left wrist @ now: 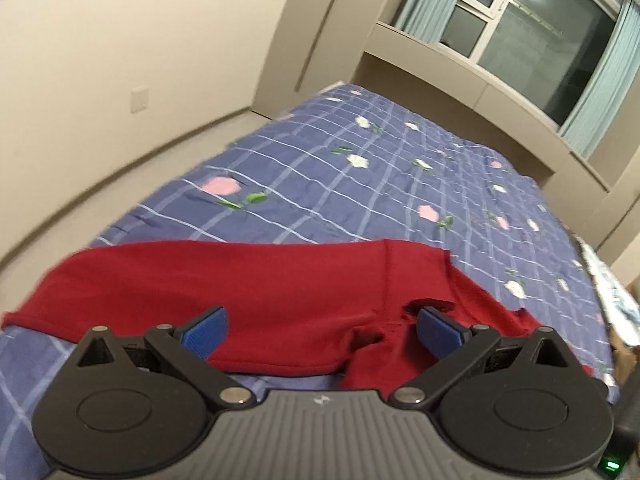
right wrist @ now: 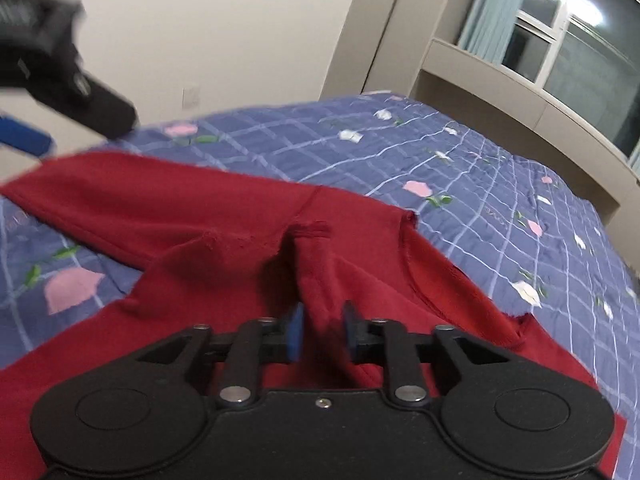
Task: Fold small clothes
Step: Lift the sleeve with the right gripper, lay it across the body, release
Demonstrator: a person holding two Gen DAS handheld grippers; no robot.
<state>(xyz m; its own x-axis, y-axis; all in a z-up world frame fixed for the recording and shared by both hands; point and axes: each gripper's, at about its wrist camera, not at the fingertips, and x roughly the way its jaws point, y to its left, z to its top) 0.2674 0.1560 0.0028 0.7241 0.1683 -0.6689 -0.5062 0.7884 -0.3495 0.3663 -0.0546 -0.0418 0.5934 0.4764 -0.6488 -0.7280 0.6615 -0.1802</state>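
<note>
Red garment (right wrist: pixel 224 216) on floral checked bedspread (right wrist: pixel 460 168), no readable writing

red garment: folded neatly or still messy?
Not neatly folded. The red garment lies on the blue bedspread partly doubled over, with a bunched ridge rising between the right gripper's parted fingers; edges don't line up.

Bedspread (left wrist: pixel 360 168) beyond red garment (left wrist: pixel 260 288) bare, free w/ room to pass.
</note>
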